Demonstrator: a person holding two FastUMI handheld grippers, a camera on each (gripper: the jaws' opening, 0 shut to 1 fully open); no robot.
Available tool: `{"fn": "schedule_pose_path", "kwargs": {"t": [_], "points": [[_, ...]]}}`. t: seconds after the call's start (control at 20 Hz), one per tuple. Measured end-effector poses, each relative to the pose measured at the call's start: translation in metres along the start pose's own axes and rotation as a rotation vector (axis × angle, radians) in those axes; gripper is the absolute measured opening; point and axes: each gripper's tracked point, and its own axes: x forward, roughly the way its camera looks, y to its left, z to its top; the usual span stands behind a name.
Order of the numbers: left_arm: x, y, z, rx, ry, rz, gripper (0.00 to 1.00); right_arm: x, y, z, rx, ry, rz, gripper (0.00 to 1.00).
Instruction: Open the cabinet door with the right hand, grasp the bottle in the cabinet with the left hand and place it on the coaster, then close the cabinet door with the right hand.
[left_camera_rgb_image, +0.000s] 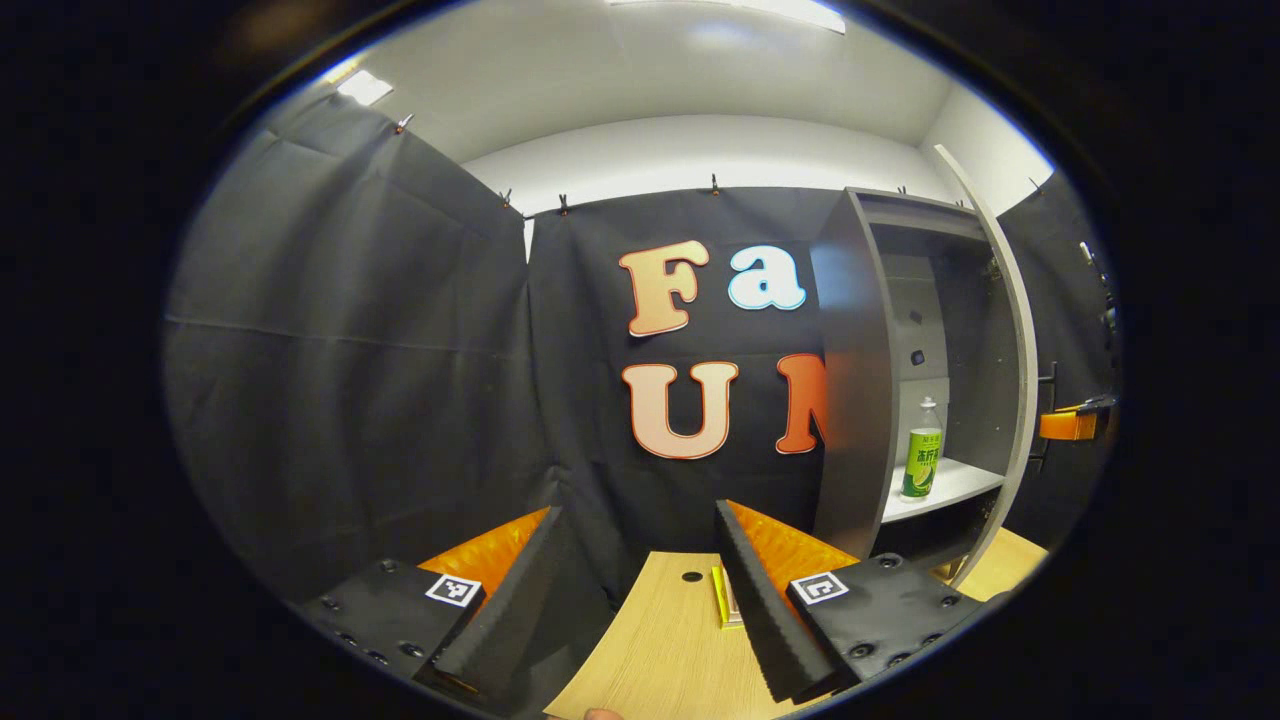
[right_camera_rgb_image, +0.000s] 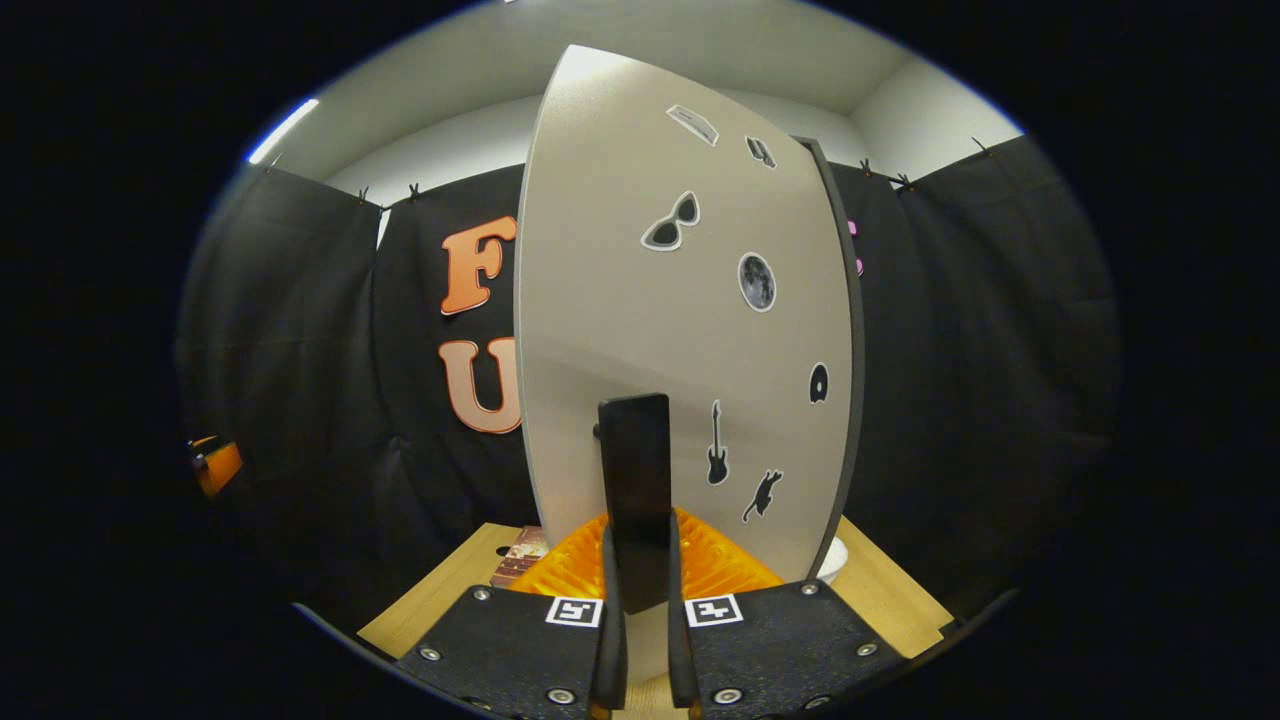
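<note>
The grey cabinet (left_camera_rgb_image: 850, 400) stands at the right of the left gripper view with its door (left_camera_rgb_image: 1012, 380) swung wide. Inside, on a white shelf (left_camera_rgb_image: 955, 485), a clear bottle (left_camera_rgb_image: 922, 450) with a green label stands upright. My left gripper (left_camera_rgb_image: 635, 600) is open over the wooden table (left_camera_rgb_image: 660, 650), well short of the bottle. A flat patterned piece (left_camera_rgb_image: 726, 598), possibly the coaster, lies beside its right finger and shows as the patterned piece (right_camera_rgb_image: 525, 555) in the right gripper view. My right gripper (right_camera_rgb_image: 640, 548) is shut on the door's black handle (right_camera_rgb_image: 634, 450).
The door's outer face (right_camera_rgb_image: 690, 330) carries several stickers. A white object (right_camera_rgb_image: 835, 555) peeks out behind the door's lower edge. The right gripper (left_camera_rgb_image: 1075, 422) shows beyond the door edge, and the left gripper (right_camera_rgb_image: 215, 465) shows far left. A small hole (left_camera_rgb_image: 692, 576) marks the tabletop.
</note>
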Motion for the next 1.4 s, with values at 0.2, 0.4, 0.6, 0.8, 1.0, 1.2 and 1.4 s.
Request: {"fn": "schedule_pose_path", "kwargs": {"t": [0.2,0.4,0.6,0.8,1.0,1.2,1.4], "points": [[0.004,-0.014,-0.001,-0.006,0.004,-0.029,0.97,-0.006,-0.009,0.001,-0.031,-0.002,-0.048,0.16],[0.007,-0.031,-0.003,-0.007,0.006,-0.063,0.98,-0.019,-0.022,-0.001,-0.037,-0.004,-0.107,0.14],[0.015,-0.062,-0.005,-0.015,0.009,-0.117,0.94,-0.023,-0.04,0.001,-0.06,-0.005,-0.175,0.1],[0.019,-0.096,-0.004,-0.01,0.012,-0.172,0.98,-0.032,-0.055,0.001,-0.042,-0.011,-0.248,0.06],[0.021,-0.133,-0.002,-0.018,0.012,-0.222,0.97,-0.042,-0.076,0.003,-0.057,-0.009,-0.282,0.02],[0.02,-0.169,-0.001,-0.008,0.02,-0.251,1.0,-0.04,-0.078,0.0,-0.006,-0.01,-0.264,0.0],[0.012,-0.206,0.001,-0.017,0.024,-0.273,1.0,-0.041,-0.09,0.002,-0.004,-0.007,-0.243,0.0]]}}
